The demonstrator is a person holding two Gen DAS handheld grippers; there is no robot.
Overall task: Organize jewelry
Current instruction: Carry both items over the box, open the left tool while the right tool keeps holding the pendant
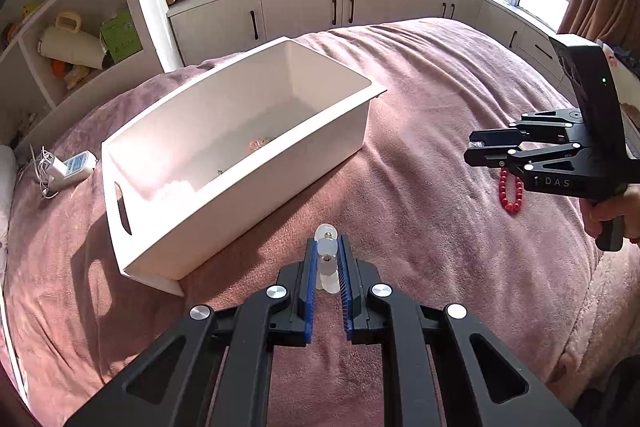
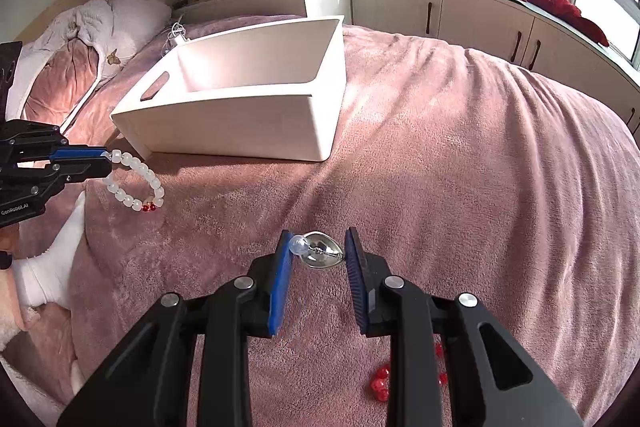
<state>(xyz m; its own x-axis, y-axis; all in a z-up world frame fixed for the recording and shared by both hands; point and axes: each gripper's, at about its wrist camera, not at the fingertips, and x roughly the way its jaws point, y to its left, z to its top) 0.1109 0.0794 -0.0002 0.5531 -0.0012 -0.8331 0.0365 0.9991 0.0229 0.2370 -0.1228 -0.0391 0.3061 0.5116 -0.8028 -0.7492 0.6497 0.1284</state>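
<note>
A white storage bin point(image 1: 240, 163) stands on the pink blanket; a few small jewelry pieces point(image 1: 256, 143) lie on its floor. My left gripper point(image 1: 327, 255) is shut on a white bead bracelet point(image 1: 326, 259), which hangs from it in the right wrist view point(image 2: 134, 183), just right of the bin's near corner. My right gripper point(image 2: 318, 251) is shut on a silver clear-bead piece point(image 2: 320, 250) and hovers above the blanket; it also shows in the left wrist view point(image 1: 474, 149). A red bead bracelet point(image 1: 510, 189) lies on the blanket under it, partly hidden point(image 2: 380, 383).
A white charger with cable point(image 1: 66, 169) lies left of the bin. Pillows and a duvet point(image 2: 92, 31) are at the bed's head. Shelves point(image 1: 60, 39) and cabinets point(image 1: 320, 7) line the walls. A socked foot point(image 2: 48, 267) rests by the left gripper.
</note>
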